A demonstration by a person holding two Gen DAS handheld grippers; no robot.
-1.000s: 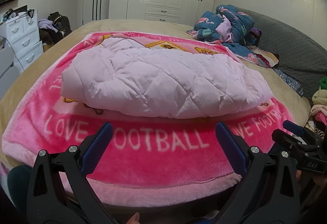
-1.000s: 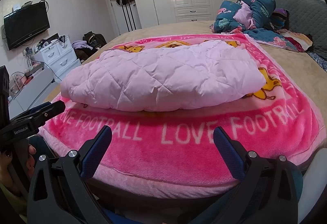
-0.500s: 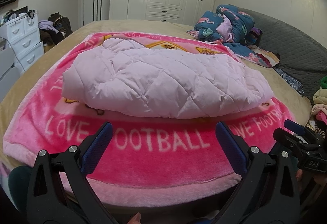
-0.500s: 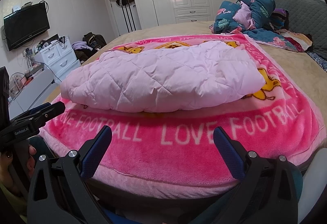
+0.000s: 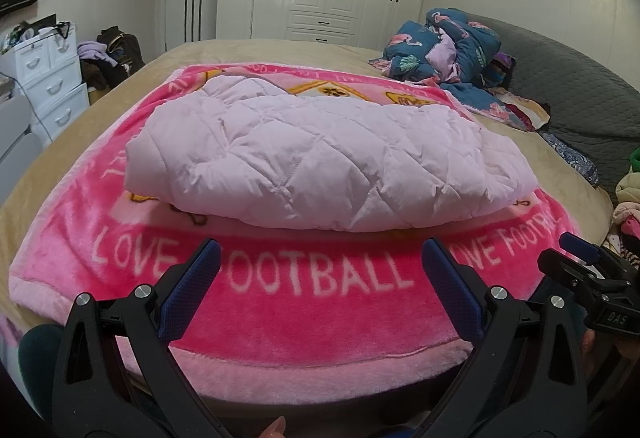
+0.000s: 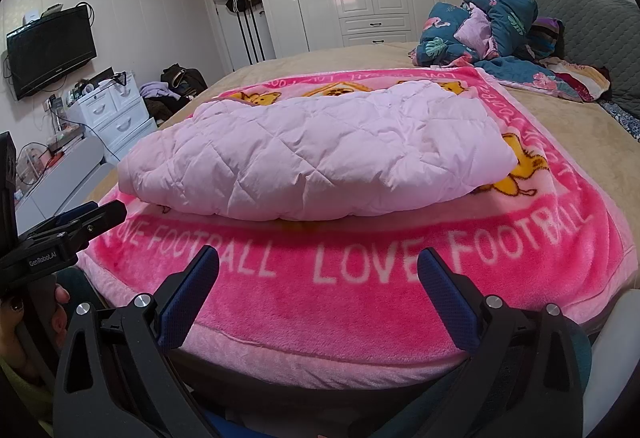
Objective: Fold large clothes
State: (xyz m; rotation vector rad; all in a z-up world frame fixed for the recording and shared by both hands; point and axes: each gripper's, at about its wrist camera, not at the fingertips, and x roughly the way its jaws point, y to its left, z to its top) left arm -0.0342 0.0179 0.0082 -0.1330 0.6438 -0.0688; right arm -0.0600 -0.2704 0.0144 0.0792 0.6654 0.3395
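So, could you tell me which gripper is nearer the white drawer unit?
Left. The left gripper hovers at the near edge of the pink blanket, on the side of the white drawer unit; the right gripper is beside it, farther from the drawers.

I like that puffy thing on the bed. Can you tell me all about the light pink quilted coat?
The light pink quilted padded coat looks soft and puffy, with diamond stitching and a slightly shiny fabric. It lies folded into a thick, wide bundle, its rounded fold facing the cameras. It rests on the bright pink fleece blanket with white lettering. Nothing else touches it; both tongs are apart from it.
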